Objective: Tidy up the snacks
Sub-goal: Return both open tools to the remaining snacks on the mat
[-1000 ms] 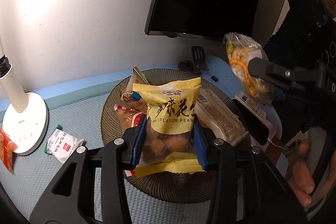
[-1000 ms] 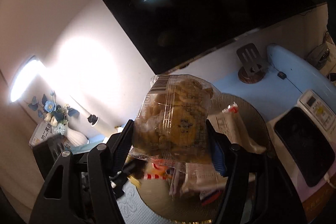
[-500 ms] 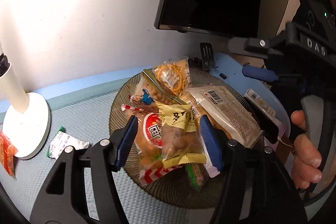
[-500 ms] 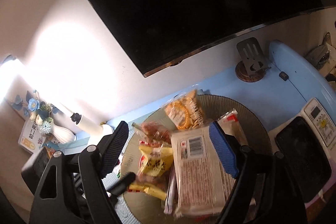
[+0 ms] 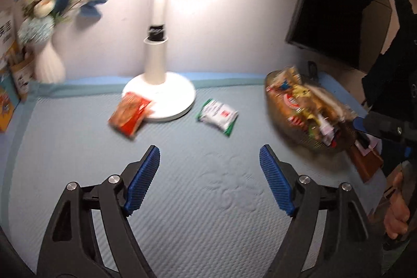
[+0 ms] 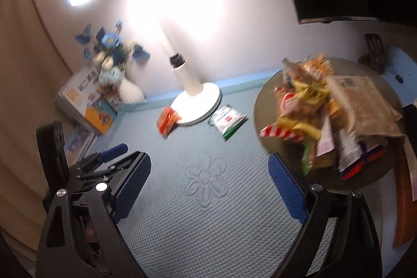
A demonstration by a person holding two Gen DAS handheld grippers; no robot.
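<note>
L gripper (image 5: 209, 163): jaws spread wide, nothing between the blue pads (image 5: 142, 177), poised over the light blue quilted mat (image 5: 78, 147). R gripper (image 6: 208, 181): also wide apart, empty, over the embossed flower pattern (image 6: 206, 180) in the mat. Both frames motion-blurred.

Snacks: most are heaped on the round dark plate (image 6: 370, 173) at the right side of the mat, incl. a yellow peanut pack (image 6: 305, 106), a red-and-white striped pack (image 6: 278, 132) hanging over the plate's near rim, and a large flat brown pack w/ barcode (image 6: 365, 100) on the far-right side of the heap. Two packs are off the plate: a red-orange packet (image 5: 130, 112) w/ one end resting on the base of the white desk lamp (image 5: 159, 93), and a white-and-green packet (image 5: 217, 116) flat on the mat between lamp base and plate, touching neither.

Back left corner: white vase w/ blue flowers (image 5: 48, 61), books beside it. Dark screen (image 5: 336, 9) on the wall upper right. Person's hand (image 5: 396, 215) visible at right edge of L view.
</note>
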